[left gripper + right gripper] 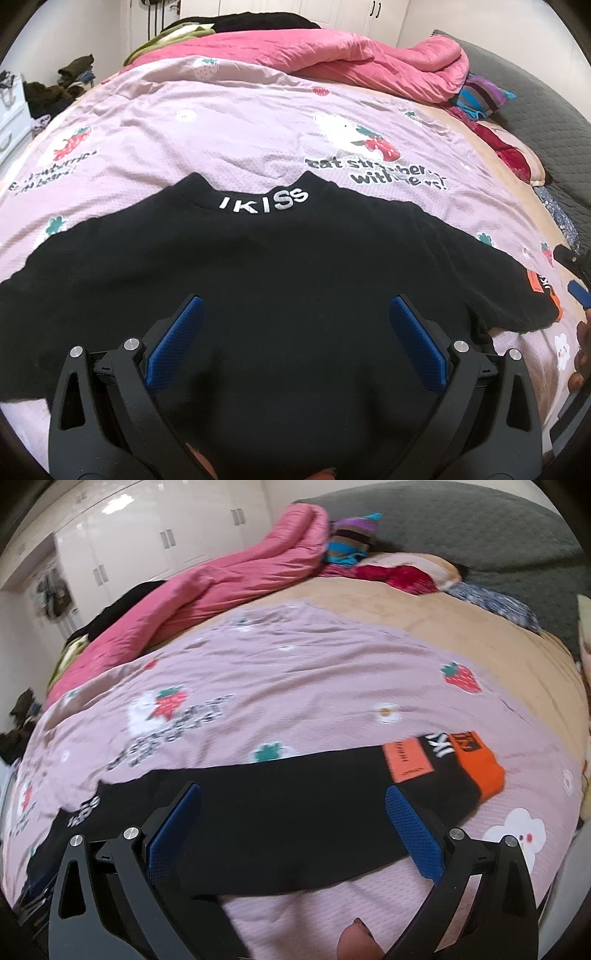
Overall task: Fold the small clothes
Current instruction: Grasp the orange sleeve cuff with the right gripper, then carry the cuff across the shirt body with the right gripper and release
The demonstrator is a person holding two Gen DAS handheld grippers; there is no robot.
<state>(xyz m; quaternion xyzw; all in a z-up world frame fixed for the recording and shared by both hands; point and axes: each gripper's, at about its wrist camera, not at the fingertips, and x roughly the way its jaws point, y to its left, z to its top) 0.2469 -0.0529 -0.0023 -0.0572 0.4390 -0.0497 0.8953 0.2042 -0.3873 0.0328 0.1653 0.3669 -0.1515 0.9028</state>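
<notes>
A small black sweatshirt lies flat on the bed, its collar with white "IKISS" lettering pointing away from me. My left gripper hovers open over the middle of its body, nothing between the blue pads. In the right wrist view the sweatshirt's right sleeve stretches across the cover, ending in an orange cuff with an orange patch. My right gripper hangs open above that sleeve, jaws wide, holding nothing.
A pink strawberry-print cover spreads under the sweatshirt. A bunched pink quilt and striped clothes lie at the far side. A grey headboard stands behind. White wardrobes line the wall.
</notes>
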